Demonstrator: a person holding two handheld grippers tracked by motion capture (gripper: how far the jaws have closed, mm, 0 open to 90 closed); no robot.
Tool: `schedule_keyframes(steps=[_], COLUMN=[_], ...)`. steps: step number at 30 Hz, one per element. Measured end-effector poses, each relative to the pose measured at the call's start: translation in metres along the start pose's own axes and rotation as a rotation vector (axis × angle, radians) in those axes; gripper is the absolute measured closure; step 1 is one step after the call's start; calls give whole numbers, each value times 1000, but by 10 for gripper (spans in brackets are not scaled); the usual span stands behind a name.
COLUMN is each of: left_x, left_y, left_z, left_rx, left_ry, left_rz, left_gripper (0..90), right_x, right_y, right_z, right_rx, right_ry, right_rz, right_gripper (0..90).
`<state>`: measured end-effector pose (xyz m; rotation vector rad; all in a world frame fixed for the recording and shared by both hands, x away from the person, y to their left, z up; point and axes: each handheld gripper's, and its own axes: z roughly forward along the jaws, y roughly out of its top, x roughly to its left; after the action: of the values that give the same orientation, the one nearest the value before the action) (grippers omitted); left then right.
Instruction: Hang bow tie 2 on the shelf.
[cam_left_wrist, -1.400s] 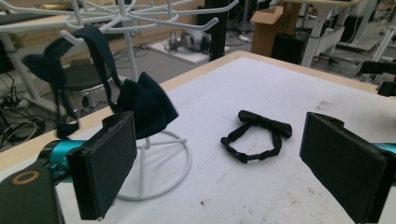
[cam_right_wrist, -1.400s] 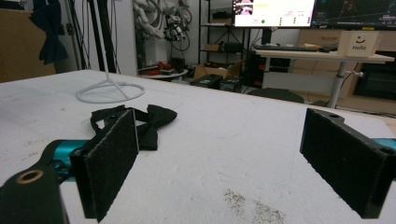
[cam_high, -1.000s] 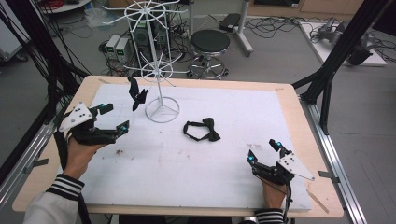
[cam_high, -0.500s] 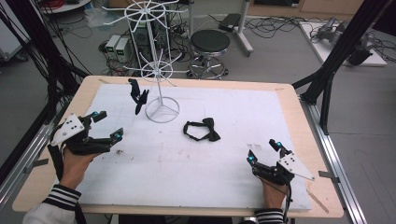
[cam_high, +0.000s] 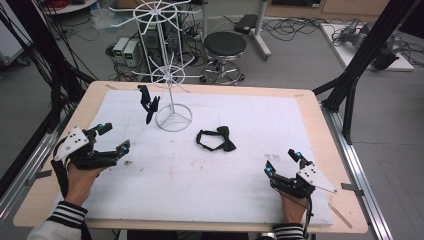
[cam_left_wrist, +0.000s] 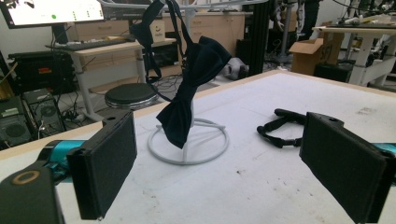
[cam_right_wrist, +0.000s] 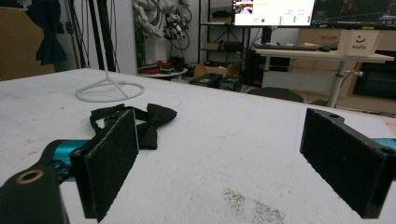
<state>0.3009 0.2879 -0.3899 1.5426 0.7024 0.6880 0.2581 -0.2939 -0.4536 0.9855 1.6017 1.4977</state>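
Note:
A white wire display stand (cam_high: 170, 75) rises from a ring base (cam_left_wrist: 189, 142) at the back of the white mat. One black bow tie (cam_high: 149, 104) (cam_left_wrist: 194, 81) hangs from a lower arm of the stand. A second black bow tie (cam_high: 216, 139) (cam_right_wrist: 140, 120) (cam_left_wrist: 282, 127) lies flat on the mat to the stand's right. My left gripper (cam_high: 113, 138) (cam_left_wrist: 219, 172) rests low at the mat's left edge, open and empty, facing the stand. My right gripper (cam_high: 283, 163) (cam_right_wrist: 224, 163) sits near the front right, open and empty, facing the lying bow tie.
The white mat (cam_high: 210, 175) covers a wooden table (cam_high: 320, 125). Black frame posts (cam_high: 360, 65) stand at the right and left. A black stool (cam_high: 225, 47) and cables lie on the floor behind the table. A small dark smudge (cam_high: 129, 163) marks the mat by the left gripper.
My left gripper has sunk toward the mat and drifted toward the front left. The right gripper and both bow ties have stayed put.

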Motion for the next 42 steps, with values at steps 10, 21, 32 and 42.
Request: schedule_keyframes(steps=[10, 21, 32, 42], left_x=[-4, -10, -3, -4], left_y=[3, 2, -8, -13], left_z=[0, -6, -12, -12], left_rx=[-12, -63, -81, -87], left_ry=[-17, -41, -41, -29], left_rz=[10, 28, 0, 4], left_gripper=[116, 116, 116, 116], right_x=[0, -1, 4, 7], right_y=[0, 0, 13, 35], right_z=[0, -1, 5, 16], right_rx=[-5, -6, 5, 58], right_ry=[-4, 1, -14, 22], right_rz=[3, 12, 2, -23], right_gripper=[109, 109, 109, 109])
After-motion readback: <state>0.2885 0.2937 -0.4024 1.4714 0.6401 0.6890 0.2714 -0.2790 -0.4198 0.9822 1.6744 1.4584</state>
